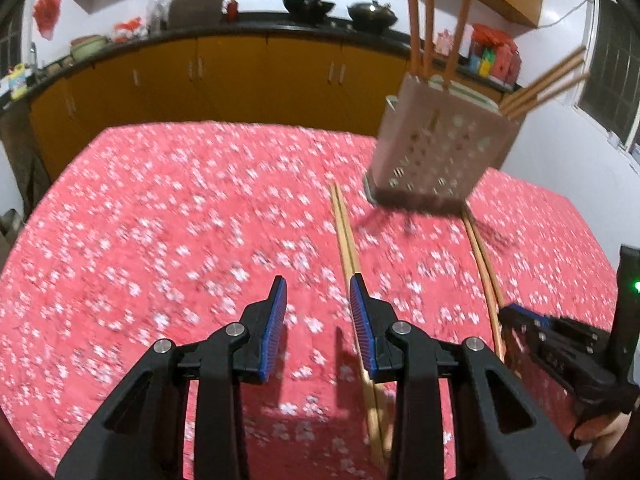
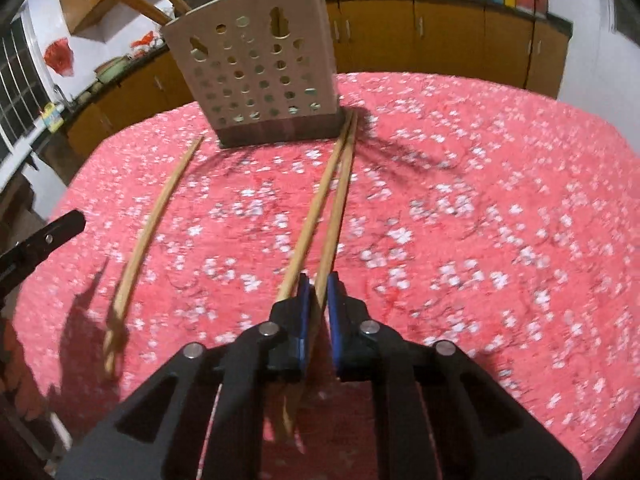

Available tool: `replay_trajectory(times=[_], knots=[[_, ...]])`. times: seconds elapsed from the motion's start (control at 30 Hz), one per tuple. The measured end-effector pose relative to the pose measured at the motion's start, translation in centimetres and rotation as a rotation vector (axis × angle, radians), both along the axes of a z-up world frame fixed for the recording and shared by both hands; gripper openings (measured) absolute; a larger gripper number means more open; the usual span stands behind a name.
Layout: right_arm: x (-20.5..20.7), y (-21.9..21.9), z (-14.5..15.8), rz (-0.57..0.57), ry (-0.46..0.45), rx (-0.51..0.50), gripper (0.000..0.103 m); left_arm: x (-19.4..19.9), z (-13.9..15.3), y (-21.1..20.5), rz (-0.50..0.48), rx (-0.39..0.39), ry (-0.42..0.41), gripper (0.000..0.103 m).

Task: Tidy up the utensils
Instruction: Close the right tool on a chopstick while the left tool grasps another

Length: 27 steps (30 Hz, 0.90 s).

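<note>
Landmark is the perforated utensil holder [image 2: 256,76] at the far side of the red flowered tablecloth [image 2: 460,220]; everything below is placed from it. Leftmost, the left gripper [image 1: 318,316] hangs over the cloth on the near side of the holder, jaws spread partway, nothing between the pads. The left chopstick pair [image 1: 346,232] lies on the cloth with its far tips short of the holder's left corner and its long axis running straight back toward the camera; it passes under the outer side of the right-hand finger, so the pair sits just beside the gap, not in it. Judgement: this hand needs a small sideways shift toward the pair before closing. Next over, the right chopstick pair [image 2: 332,192] has its far tips touching or almost touching the holder's right base corner, long axis again running from holder to gripper. The right gripper [image 2: 318,292] is at that pair's near end, jaws nearly pressed together; one stick looks pinched between the pads, the other runs along the outside of the left finger, though blur makes it uncertain. Several chopsticks already stand in the holder. The right hand looks nearer to a lift.
</note>
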State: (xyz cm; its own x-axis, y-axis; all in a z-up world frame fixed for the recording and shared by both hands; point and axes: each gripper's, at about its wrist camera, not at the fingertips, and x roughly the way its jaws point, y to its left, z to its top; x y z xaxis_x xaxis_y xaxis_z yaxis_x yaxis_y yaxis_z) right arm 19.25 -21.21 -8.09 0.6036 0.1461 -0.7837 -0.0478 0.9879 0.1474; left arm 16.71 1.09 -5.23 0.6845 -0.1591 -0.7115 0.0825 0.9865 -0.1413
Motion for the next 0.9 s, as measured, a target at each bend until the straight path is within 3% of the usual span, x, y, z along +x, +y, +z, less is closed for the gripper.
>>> replay_trajectory(times=[0.17, 0.47, 0.7, 0.9], knots=[[0.2, -2.2, -0.1, -0.095, -0.006, -0.022, 0.008, -0.1, -1.8, -0.7, -0.051, -0.025, 0.052, 0.029], [0.1, -3.0, -0.2, -0.1, -0.017, -0.033, 0.008, 0.1, -3.9, -1.8, -0.084, -0.003, 0.108, 0.024], [0.2, -2.7, -0.2, -0.097, -0.016, -0.042, 0.008, -0.3, -4.1, -3.3, -0.103, 0.083, 0.092, 0.023], [-0.2, -2.2, -0.3, -0.071, -0.029, -0.079, 0.01, 0.6, -4.2, -2.8, -0.061, 0.138, 0.084, 0.008]])
